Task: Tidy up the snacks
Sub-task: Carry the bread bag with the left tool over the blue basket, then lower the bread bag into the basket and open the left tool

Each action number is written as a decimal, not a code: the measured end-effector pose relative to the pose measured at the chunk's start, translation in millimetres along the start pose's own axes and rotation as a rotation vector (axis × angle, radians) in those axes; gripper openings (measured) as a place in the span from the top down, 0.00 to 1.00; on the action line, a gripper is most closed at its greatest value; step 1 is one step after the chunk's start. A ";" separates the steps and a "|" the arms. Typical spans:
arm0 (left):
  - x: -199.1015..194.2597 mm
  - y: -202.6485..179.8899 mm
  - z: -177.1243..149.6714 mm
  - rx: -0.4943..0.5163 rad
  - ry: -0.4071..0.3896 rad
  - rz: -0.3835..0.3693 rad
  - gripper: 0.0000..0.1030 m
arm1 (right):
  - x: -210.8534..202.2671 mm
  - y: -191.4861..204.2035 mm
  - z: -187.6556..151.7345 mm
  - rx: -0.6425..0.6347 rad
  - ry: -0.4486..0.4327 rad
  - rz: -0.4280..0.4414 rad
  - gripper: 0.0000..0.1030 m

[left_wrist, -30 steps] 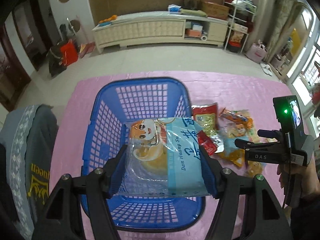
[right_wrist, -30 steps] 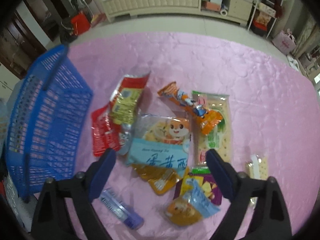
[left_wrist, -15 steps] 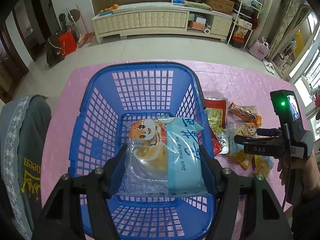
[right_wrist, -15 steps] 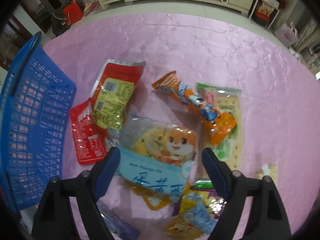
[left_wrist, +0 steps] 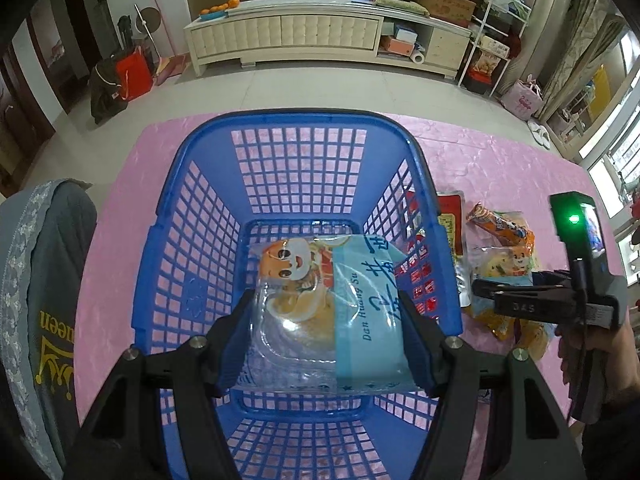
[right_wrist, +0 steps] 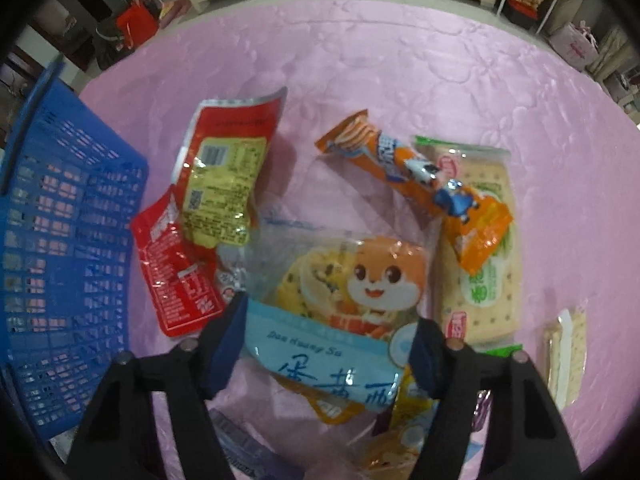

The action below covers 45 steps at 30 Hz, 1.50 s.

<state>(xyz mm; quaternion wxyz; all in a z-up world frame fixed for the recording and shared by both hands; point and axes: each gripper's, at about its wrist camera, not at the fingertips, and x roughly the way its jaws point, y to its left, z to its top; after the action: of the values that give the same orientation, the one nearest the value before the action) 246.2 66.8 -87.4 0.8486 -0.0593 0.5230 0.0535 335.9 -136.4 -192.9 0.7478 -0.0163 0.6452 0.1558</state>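
The egg-yolk pastry pack (left_wrist: 328,312) hangs inside the blue basket (left_wrist: 200,240), clamped across its short sides by the left claw (left_wrist: 326,340); its long axis runs away from the camera, the cartoon face toward the basket's far wall, and it sits tilted a little above the mesh floor, so this step reads as the drop-off, and the next move there is to let the pads part and lift clear without snagging the wrapper on the basket's side. The basket stands at the left end of the pink table (right_wrist: 400,60). Just beside its right wall lies the loose pile, where a second pastry pack (right_wrist: 340,312) lies flat, face toward the far edge of the table, its blue band between the pads of the right claw (right_wrist: 328,354). That claw's jaws have just been closing around the pack, but I cannot tell whether they press it yet; it needs to finish closing on this pack alone, since an orange pouch (right_wrist: 332,408) lies under it. A red and yellow packet (right_wrist: 224,176), an orange stick (right_wrist: 416,176) and a cracker pack (right_wrist: 480,264) wait around it
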 end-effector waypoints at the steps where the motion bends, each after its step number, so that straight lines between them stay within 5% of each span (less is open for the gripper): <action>1: -1.1 0.5 -0.6 0.000 0.000 -0.003 0.37 | -3.6 -1.1 -1.7 0.008 -0.003 0.015 0.29; 7: -15.9 4.5 -0.1 0.013 -0.028 -0.022 0.37 | -49.3 5.2 -12.2 0.014 -0.063 0.079 0.29; 15: -32.4 19.0 13.0 0.052 -0.071 -0.026 0.37 | -119.7 64.4 -13.9 -0.108 -0.188 0.124 0.29; 23: -9.2 31.8 43.8 0.104 -0.058 -0.005 0.36 | -107.8 96.0 -6.5 -0.144 -0.201 0.106 0.29; 27: -1.6 40.6 51.3 0.104 -0.056 0.010 0.23 | -99.9 95.5 -4.7 -0.132 -0.189 0.098 0.29; 45: -72.7 88.7 5.7 0.061 -0.150 -0.038 0.23 | -143.4 150.0 -25.3 -0.151 -0.235 0.103 0.29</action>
<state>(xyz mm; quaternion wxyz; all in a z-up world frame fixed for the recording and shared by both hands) 205.2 153.1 -23.8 0.8877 -0.0391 0.4581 0.0256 256.5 -29.9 -31.5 0.8059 -0.0211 0.5396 0.2427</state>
